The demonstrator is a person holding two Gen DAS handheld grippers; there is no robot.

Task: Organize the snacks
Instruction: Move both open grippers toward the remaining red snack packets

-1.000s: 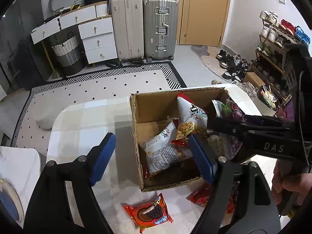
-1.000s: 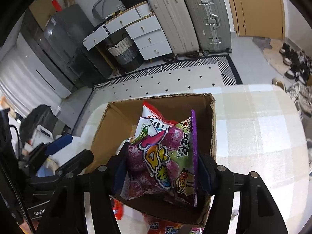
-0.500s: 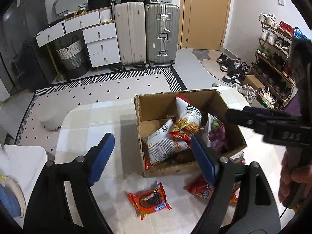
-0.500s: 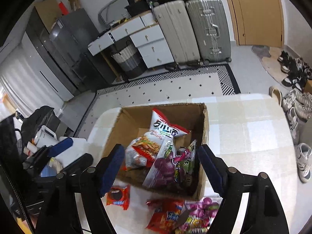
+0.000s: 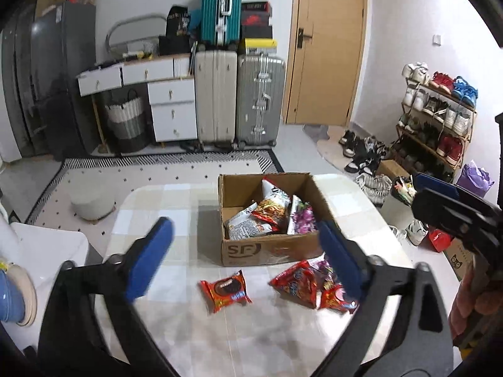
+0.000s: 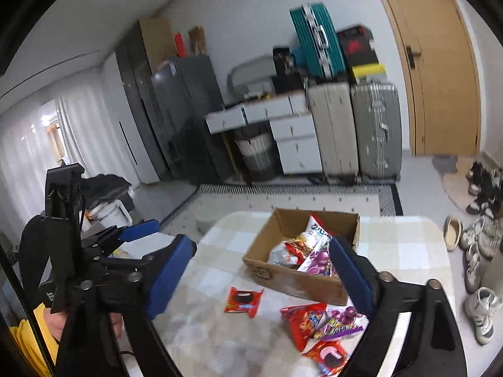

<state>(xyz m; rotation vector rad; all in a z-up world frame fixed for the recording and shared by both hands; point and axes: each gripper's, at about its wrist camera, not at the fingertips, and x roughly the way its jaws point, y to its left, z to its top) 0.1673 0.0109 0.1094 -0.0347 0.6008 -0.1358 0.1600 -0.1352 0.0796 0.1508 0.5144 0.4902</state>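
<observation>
My left gripper (image 5: pixel 245 260) hung above the near part of the checked table (image 5: pixel 176 207), its blue pads spread wide with nothing between them. My right gripper (image 6: pixel 261 273) was equally wide open and empty, raised over the same tabletop.

Just past my left fingertips lay a red cookie packet (image 5: pixel 225 291), flat on the cloth, and to its right a small heap of loose snacks: a red chip bag (image 5: pixel 294 281) overlapping a purple candy bag (image 6: pixel 342 319), with another red cookie pack (image 6: pixel 328 353) nearest my right gripper. Beyond them stood the open cardboard box (image 5: pixel 270 253), its printed side facing me. Inside it leaned a white-and-red noodle snack bag (image 5: pixel 270 209), a silvery bag (image 5: pixel 243 224) below it, and a purple bag (image 5: pixel 303 220) against the right wall.

Farther off, past the table edge, a patterned rug (image 5: pixel 163 176) covered the floor. Against the back wall stood white drawers (image 5: pixel 171 106), a woven basket (image 5: pixel 125 119), a beige suitcase (image 5: pixel 215 97) and a silver suitcase (image 5: pixel 261 97), with a teal case (image 5: pixel 221 8) stacked on top. A wooden door (image 5: pixel 328 47) was to the right, and a shoe rack (image 5: pixel 440 116) farther right.
</observation>
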